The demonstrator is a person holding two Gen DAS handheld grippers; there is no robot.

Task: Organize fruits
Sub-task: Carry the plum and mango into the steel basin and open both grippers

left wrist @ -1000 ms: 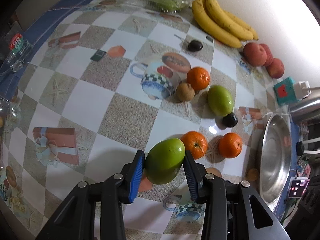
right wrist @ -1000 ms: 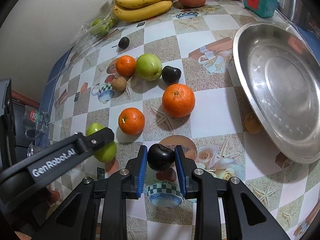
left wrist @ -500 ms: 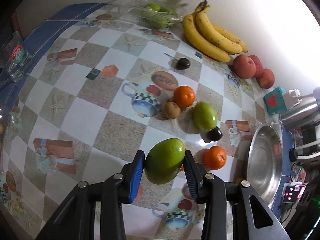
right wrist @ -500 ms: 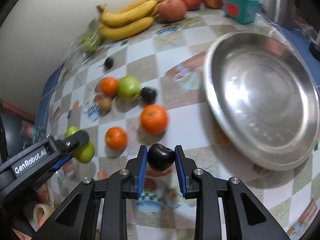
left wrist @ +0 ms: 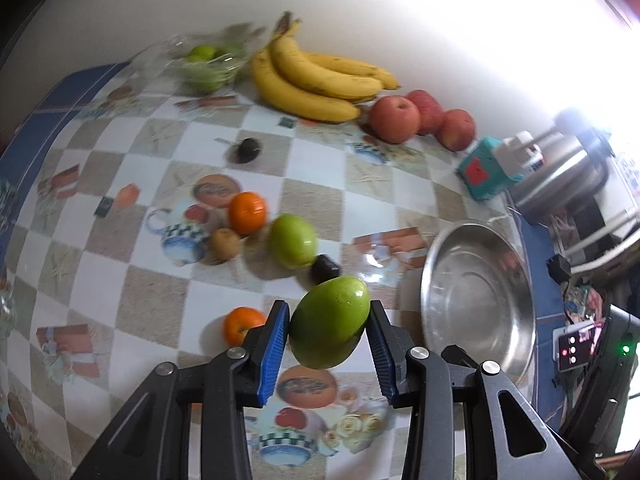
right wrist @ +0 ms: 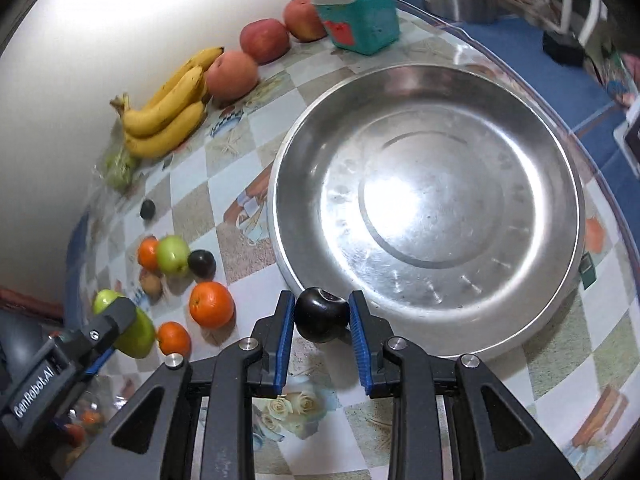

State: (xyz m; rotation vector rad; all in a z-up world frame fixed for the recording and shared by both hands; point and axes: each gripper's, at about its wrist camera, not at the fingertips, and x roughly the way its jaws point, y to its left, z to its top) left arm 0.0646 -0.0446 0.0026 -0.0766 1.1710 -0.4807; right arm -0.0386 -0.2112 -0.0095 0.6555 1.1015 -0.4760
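Note:
My left gripper (left wrist: 326,340) is shut on a green mango (left wrist: 329,322), held above the table left of the steel basin (left wrist: 478,296). My right gripper (right wrist: 322,320) is shut on a dark plum (right wrist: 321,314), held at the near-left rim of the steel basin (right wrist: 432,208), which holds nothing. On the table lie oranges (left wrist: 247,213) (right wrist: 211,304), another green mango (left wrist: 292,241), a kiwi (left wrist: 225,243), dark plums (left wrist: 325,269) (left wrist: 248,149), bananas (left wrist: 316,80) and red apples (left wrist: 394,119). The left gripper and its mango (right wrist: 124,326) show in the right wrist view.
A teal box (left wrist: 482,174) with a white plug and a metal kettle (left wrist: 560,176) stand at the back right. A clear bag of green fruit (left wrist: 204,66) lies at the back left by the wall. A phone with red lights (left wrist: 572,346) sits right of the basin.
Both grippers have moved right toward the basin, each still holding its fruit. The right gripper now sits at the basin's rim; the left one has neared it.

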